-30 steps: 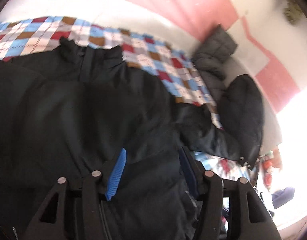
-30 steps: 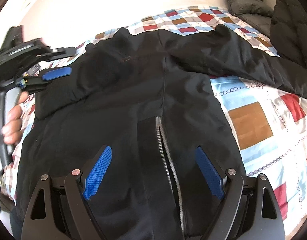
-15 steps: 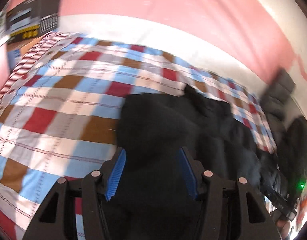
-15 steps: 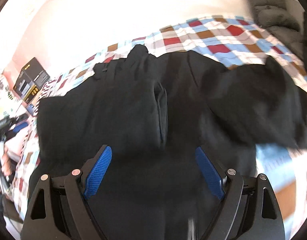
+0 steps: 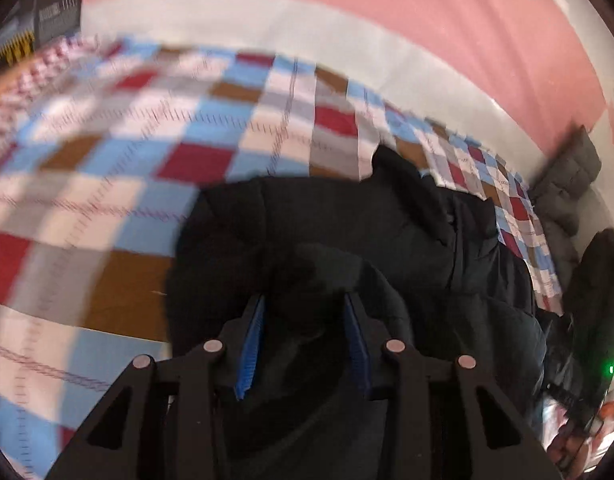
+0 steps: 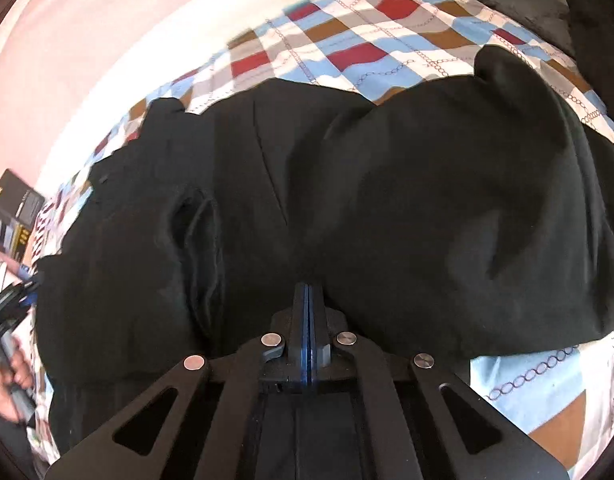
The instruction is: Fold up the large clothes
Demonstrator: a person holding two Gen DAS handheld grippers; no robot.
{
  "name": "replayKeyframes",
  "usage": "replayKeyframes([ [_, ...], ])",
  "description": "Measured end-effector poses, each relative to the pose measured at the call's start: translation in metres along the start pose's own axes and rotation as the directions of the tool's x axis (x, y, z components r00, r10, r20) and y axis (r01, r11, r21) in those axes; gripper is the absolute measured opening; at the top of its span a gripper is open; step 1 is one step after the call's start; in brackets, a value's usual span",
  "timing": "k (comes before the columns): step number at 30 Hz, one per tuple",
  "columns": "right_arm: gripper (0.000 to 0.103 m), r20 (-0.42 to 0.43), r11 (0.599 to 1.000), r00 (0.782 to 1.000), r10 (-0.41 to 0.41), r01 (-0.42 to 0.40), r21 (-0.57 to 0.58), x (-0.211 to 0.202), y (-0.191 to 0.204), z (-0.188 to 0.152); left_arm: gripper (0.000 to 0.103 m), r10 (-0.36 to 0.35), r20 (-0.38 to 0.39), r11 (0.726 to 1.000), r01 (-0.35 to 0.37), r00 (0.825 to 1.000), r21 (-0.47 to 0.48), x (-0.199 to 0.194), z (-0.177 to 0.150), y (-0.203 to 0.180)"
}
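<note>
bedspread (image 6: 391,52), checked red, blue, brown and white, carries everything, and i judge places by its edges. black jacket (image 6: 347,200) sprawls across its middle, the collar toward the far edge by the pale wall, one sleeve lobe bunched at the right and reaching close to the near right corner. i cannot tell which layer lies on top along the centre seam.

right gripper (image 6: 309,292) has its pads pressed fully together, and dark fabric rises straight from the tips, so i judge it is pinching a fold of the jacket near the front opening. left gripper (image 5: 303,312) stands at a narrow gap with a hump of the same cloth between the blue pads; the cloth fills the gap, so i read it as gripped, though the contact is dim.

to do this step well i would carry both pinches at one height and pace, keep the cloth taut between them, lay the raised part flat over the body, and let go only once it rests.

left view alone shows the bare bedspread toward the left edge, blurred, and a grey padded garment (image 5: 563,184) at the far right corner. right view alone shows the whole jacket outline, a dark box (image 6: 15,208) off the left edge, and the pads shut.
</note>
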State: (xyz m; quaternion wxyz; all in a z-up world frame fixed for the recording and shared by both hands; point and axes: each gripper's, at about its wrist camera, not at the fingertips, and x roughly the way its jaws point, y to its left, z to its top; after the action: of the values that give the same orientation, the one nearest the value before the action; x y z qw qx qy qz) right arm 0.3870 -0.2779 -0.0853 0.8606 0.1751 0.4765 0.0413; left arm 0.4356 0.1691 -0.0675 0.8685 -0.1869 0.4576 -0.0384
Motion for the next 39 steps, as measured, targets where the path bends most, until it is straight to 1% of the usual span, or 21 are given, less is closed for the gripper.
replayKeyframes([
  [2, 0.002, 0.016, 0.998, 0.998, 0.064, -0.064, 0.008, -0.007, 0.007, -0.002, 0.041, 0.004, -0.026, 1.000, -0.004, 1.000, 0.013, 0.014, 0.000, -0.001],
  [3, 0.007, 0.020, 0.995, 0.995, 0.096, -0.096, 0.013, -0.010, 0.011, -0.002, 0.042, 0.019, -0.025, 0.999, -0.018, 1.000, 0.033, 0.015, -0.001, -0.004],
  [4, 0.020, 0.033, 0.991, 0.990, 0.137, -0.137, 0.011, -0.013, 0.018, -0.001, 0.042, 0.032, -0.023, 0.998, -0.030, 0.999, 0.050, 0.015, -0.001, -0.007],
  [5, 0.029, 0.052, 0.988, 0.987, 0.154, -0.154, -0.002, -0.016, 0.025, -0.001, 0.041, 0.036, -0.019, 0.998, -0.035, 0.999, 0.057, 0.009, -0.001, -0.008],
  [6, 0.035, 0.063, 0.987, 0.985, 0.160, -0.159, -0.013, -0.018, 0.029, 0.001, 0.041, 0.030, -0.005, 0.998, -0.030, 1.000, 0.052, 0.002, -0.002, -0.008],
  [8, 0.058, 0.074, 0.981, 0.979, 0.192, -0.190, -0.025, -0.018, 0.035, 0.004, 0.041, 0.000, 0.051, 0.999, -0.002, 0.999, 0.040, -0.025, -0.007, -0.004],
  [10, 0.060, 0.103, 0.979, 0.974, 0.201, -0.202, 0.002, -0.020, 0.031, 0.008, 0.041, -0.022, 0.097, 0.999, 0.019, 0.995, 0.029, -0.050, -0.015, 0.003],
  [13, 0.062, 0.183, 0.972, 0.960, 0.213, -0.227, 0.059, -0.032, 0.017, 0.009, 0.041, -0.014, 0.125, 1.000, 0.012, 0.992, 0.018, -0.072, -0.027, 0.015],
  [15, 0.066, 0.204, 0.962, 0.950, 0.238, -0.260, 0.084, -0.035, 0.013, 0.007, 0.041, -0.001, 0.116, 1.000, -0.001, 0.993, 0.021, -0.068, -0.029, 0.020],
  [16, 0.067, 0.188, 0.958, 0.948, 0.255, -0.274, 0.080, -0.031, 0.016, 0.007, 0.041, 0.008, 0.104, 1.000, -0.010, 0.995, 0.019, -0.062, -0.029, 0.021],
  [19, 0.067, 0.056, 0.962, 0.961, 0.272, -0.273, 0.013, 0.002, 0.037, 0.014, 0.041, 0.007, 0.051, 1.000, -0.007, 0.999, -0.004, -0.035, -0.023, 0.017],
  [20, 0.046, 0.017, 0.968, 0.968, 0.251, -0.250, -0.011, 0.012, 0.044, 0.014, 0.041, 0.018, 0.040, 1.000, -0.018, 0.999, -0.004, -0.026, -0.020, 0.013],
  [21, 0.020, -0.010, 0.977, 0.978, 0.210, -0.211, -0.033, 0.020, 0.050, 0.014, 0.041, 0.021, 0.030, 1.000, -0.020, 0.999, -0.008, -0.019, -0.016, 0.009],
  [22, 0.007, -0.025, 0.985, 0.985, 0.169, -0.170, -0.041, 0.025, 0.054, 0.013, 0.042, 0.022, 0.025, 1.000, -0.021, 0.999, -0.012, -0.014, -0.014, 0.007],
  [24, 0.006, 0.015, 0.986, 0.986, 0.168, -0.167, -0.022, 0.015, 0.051, 0.011, 0.044, 0.039, 0.021, 0.999, -0.039, 0.999, -0.001, -0.005, -0.008, 0.003],
  [26, 0.006, 0.047, 0.993, 0.993, 0.113, -0.111, -0.032, 0.004, 0.045, 0.005, 0.047, 0.050, 0.007, 0.999, -0.051, 0.999, 0.016, 0.004, -0.005, 0.001],
  [30, 0.006, 0.011, 0.998, 0.999, 0.053, -0.053, -0.026, 0.019, 0.024, -0.003, 0.048, 0.122, 0.003, 0.986, -0.122, 0.992, 0.118, 0.017, -0.009, -0.009],
  [32, 0.008, -0.005, 0.998, 1.000, 0.029, -0.029, -0.056, 0.019, 0.031, -0.003, 0.045, 0.150, 0.010, 0.981, -0.151, 0.989, 0.120, 0.005, -0.016, -0.015],
  [34, 0.010, -0.002, 0.998, 1.000, 0.015, -0.016, -0.056, 0.008, 0.034, -0.001, 0.043, 0.122, 0.038, 0.987, -0.125, 0.992, 0.105, -0.018, -0.028, -0.017],
  [37, 0.015, 0.072, 0.995, 0.997, -0.008, 0.015, -0.099, -0.024, 0.041, -0.005, 0.044, 0.134, 0.081, 0.981, -0.144, 0.988, 0.133, -0.050, -0.059, -0.018],
  [39, 0.020, 0.125, 0.992, 0.992, -0.001, 0.016, -0.121, -0.042, 0.041, -0.014, 0.044, 0.168, 0.054, 0.970, -0.175, 0.984, 0.172, -0.049, -0.078, -0.014],
])
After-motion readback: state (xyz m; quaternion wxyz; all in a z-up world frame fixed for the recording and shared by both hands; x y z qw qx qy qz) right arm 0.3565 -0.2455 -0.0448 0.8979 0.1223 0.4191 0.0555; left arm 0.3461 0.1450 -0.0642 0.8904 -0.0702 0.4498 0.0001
